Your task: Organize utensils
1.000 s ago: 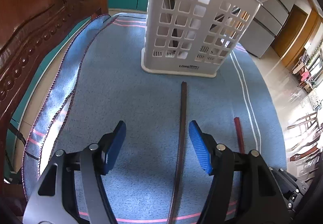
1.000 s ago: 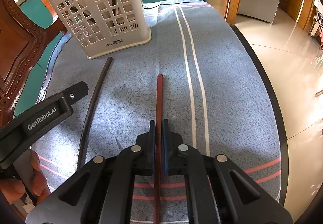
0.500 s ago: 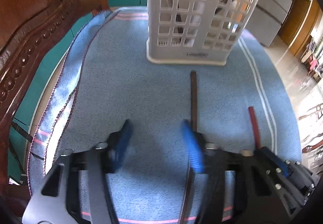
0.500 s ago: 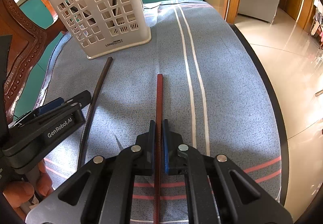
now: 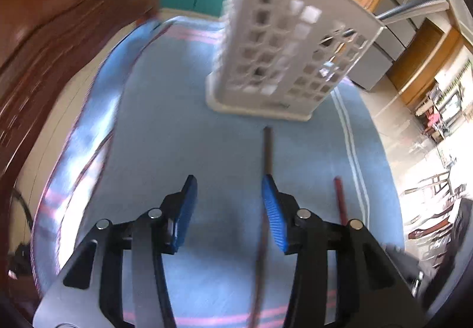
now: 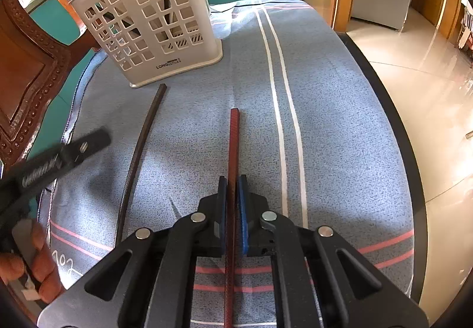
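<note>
The right gripper (image 6: 233,195) is seen closed on the red stick (image 6: 233,150), its blue pads pressed against both sides; the stick runs forward from between the pads and lies flat on the cloth (image 6: 325,121) that covers the surface. This grip is shown only by the right wrist view. In the left wrist view just the far end of the red stick (image 5: 340,198) is seen, to the right of the left gripper (image 5: 229,201) and partly hidden behind its right finger.

The left gripper is held about half open, nothing pressed between its pads. The dark stick (image 5: 267,156) lies just ahead of its right pad and passes beneath that finger; whether pad and stick touch cannot be told, as the view is blurred. From the right wrist the full curve of the dark stick (image 6: 139,150) is seen, left of the red one and apart from it, its far end just short of the basket (image 6: 153,20). One finger of the left gripper (image 6: 65,150) is also seen there, blurred, with the hand (image 6: 26,263) that holds it.

The white basket (image 5: 283,50) stands upright ahead of both grippers, with dark utensils inside. A carved wooden chair (image 5: 44,47) stands to the left, beside the surface.
</note>
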`<action>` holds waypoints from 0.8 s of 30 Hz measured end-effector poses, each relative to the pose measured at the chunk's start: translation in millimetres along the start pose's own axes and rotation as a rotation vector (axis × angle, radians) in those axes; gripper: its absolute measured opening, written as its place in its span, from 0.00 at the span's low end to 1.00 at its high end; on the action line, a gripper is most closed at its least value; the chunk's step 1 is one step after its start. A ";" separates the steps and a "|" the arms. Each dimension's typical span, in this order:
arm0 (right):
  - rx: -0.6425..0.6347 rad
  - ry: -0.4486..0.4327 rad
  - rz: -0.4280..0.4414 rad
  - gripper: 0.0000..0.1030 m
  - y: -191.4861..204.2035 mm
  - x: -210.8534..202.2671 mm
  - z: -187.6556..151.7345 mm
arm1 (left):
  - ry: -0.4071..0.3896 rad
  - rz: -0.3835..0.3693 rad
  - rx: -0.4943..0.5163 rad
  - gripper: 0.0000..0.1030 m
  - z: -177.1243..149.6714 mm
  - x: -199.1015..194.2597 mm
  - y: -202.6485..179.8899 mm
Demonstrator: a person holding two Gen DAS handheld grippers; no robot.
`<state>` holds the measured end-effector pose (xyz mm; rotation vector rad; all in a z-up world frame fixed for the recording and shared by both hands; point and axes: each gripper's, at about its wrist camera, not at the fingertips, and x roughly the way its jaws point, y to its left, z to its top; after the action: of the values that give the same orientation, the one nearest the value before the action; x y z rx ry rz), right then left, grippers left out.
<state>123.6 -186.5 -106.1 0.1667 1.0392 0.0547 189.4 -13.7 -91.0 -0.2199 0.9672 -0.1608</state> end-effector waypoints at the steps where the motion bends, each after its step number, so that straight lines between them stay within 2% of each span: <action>1: -0.002 0.000 0.001 0.09 0.1 0.0 -0.2 | -0.011 0.003 0.022 0.46 6.6 4.8 -7.2; 3: -0.006 0.002 0.018 0.13 -0.3 -0.5 -1.4 | -0.016 0.029 0.096 0.46 13.6 17.4 -22.3; 6: -0.035 -0.001 0.026 0.22 2.0 -0.9 -4.5 | 0.044 0.086 0.150 0.46 12.4 40.9 -31.0; 8: -0.064 -0.009 0.013 0.24 5.4 -0.3 -6.4 | 0.021 0.157 0.201 0.32 7.7 43.2 -37.2; 11: -0.074 -0.012 0.011 0.26 6.2 1.3 -6.9 | 0.027 0.170 0.174 0.09 2.2 28.5 -30.3; 12: -0.074 -0.012 0.012 0.27 6.0 1.3 -7.7 | 0.033 0.168 0.155 0.08 -1.2 23.6 -24.5; 16: -0.066 -0.010 0.025 0.27 3.2 1.8 -5.3 | 0.067 0.105 0.023 0.07 -13.8 -5.8 6.8; 18: -0.067 -0.007 0.016 0.27 3.8 3.0 -2.5 | 0.059 0.094 0.005 0.07 -12.9 -13.3 14.5; 19: -0.074 -0.004 -0.003 0.27 4.8 3.7 -0.9 | 0.055 0.109 0.003 0.10 -12.2 -15.9 17.7; 20: -0.078 -0.004 -0.024 0.27 5.6 3.7 -0.1 | 0.057 0.116 0.002 0.18 -11.6 -14.9 21.1; 22: -0.095 -0.009 -0.086 0.27 9.0 5.1 1.8 | 0.058 0.122 0.004 0.21 -12.3 -16.5 17.9; 24: -0.107 -0.011 -0.112 0.27 8.5 6.2 2.1 | 0.057 0.131 0.025 0.27 -13.1 -18.6 12.9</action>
<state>128.8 -177.5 -108.9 0.0116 1.0299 0.0074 168.6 1.6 -86.6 -0.1288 1.0325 -0.0595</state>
